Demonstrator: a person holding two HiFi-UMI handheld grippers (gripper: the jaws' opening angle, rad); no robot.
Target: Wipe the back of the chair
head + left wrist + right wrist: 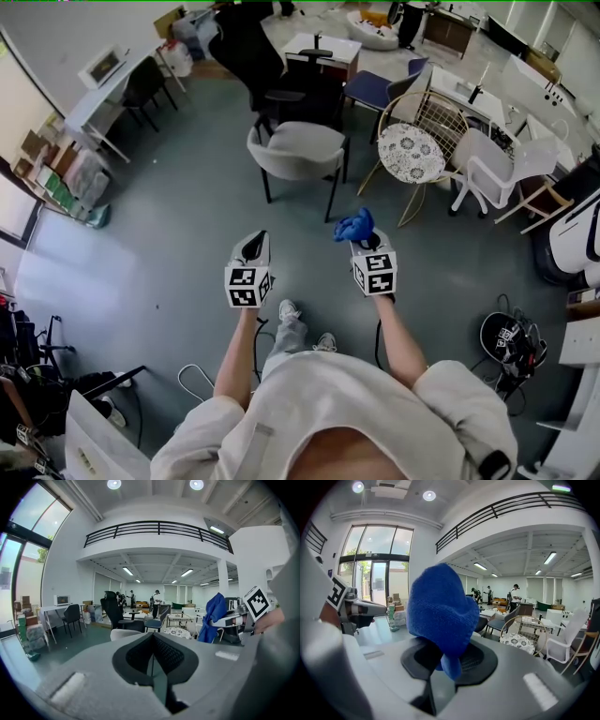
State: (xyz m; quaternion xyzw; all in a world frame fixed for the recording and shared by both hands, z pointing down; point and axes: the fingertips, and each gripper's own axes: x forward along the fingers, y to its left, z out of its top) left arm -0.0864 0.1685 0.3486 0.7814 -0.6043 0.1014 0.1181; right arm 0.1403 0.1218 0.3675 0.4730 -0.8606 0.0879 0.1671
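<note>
A grey upholstered chair (297, 150) with black legs stands ahead of me on the floor, its curved back towards me; it also shows as the chair (125, 633) low in the left gripper view. My right gripper (361, 236) is shut on a bunched blue cloth (354, 225), which fills the middle of the right gripper view as the cloth (440, 616). My left gripper (253, 246) is held level beside it, shut with nothing between its jaws. Both grippers hang in the air short of the chair, apart from it.
A gold wire chair (415, 141) with a patterned cushion stands right of the grey chair, with white chairs (502, 169) further right. A black office chair (253, 56) and a blue chair (380, 89) stand behind. Cables and a black helmet-like object (506, 337) lie at right.
</note>
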